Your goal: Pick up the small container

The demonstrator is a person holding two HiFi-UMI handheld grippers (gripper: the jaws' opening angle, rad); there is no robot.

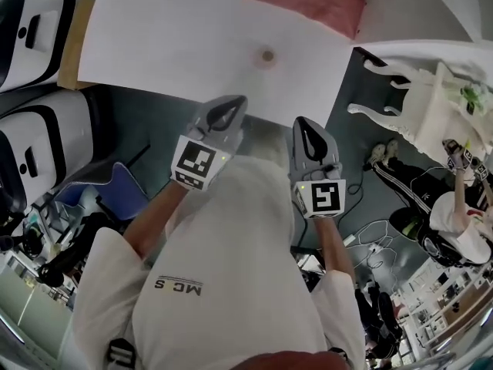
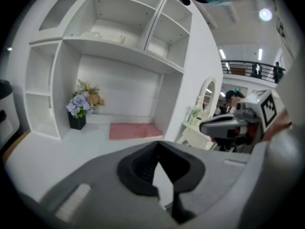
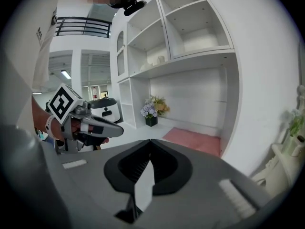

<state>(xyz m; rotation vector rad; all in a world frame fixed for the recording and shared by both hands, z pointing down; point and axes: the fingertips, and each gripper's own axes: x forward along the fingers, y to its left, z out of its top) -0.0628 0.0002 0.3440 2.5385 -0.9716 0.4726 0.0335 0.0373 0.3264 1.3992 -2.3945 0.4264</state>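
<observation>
The container (image 1: pixel 267 55) is a small round thing standing alone on the white table (image 1: pixel 169 45), seen only in the head view. It is toward the table's right half, between the pink mat (image 1: pixel 304 2) farther back and the two grippers at the near edge, and well apart from all three. Nothing touches it.

The left gripper (image 1: pixel 233 102) points out over the table's near edge, down and left of the container. In its own view, the left gripper (image 2: pixel 158 145) has its fingers pressed together at the tips with nothing pinched (only a sliver of white table shows through the gap lower down).

The right gripper (image 1: pixel 306 123) is just beside it, tip at the table's edge, almost straight below the container. In its own view, the right gripper (image 3: pixel 150 142) is likewise closed tip to tip on nothing. Each gripper shows in the other's view, level with it and apart.

Behind the table stands a white shelf unit (image 2: pixel 119 46). A pot of flowers (image 2: pixel 80 106) sits in its open niche, left of the mat. White machines (image 1: pixel 31 29) stand to the table's left. A white chair (image 1: pixel 416 106) and a person (image 1: pixel 447 222) on the floor are off to the right.
</observation>
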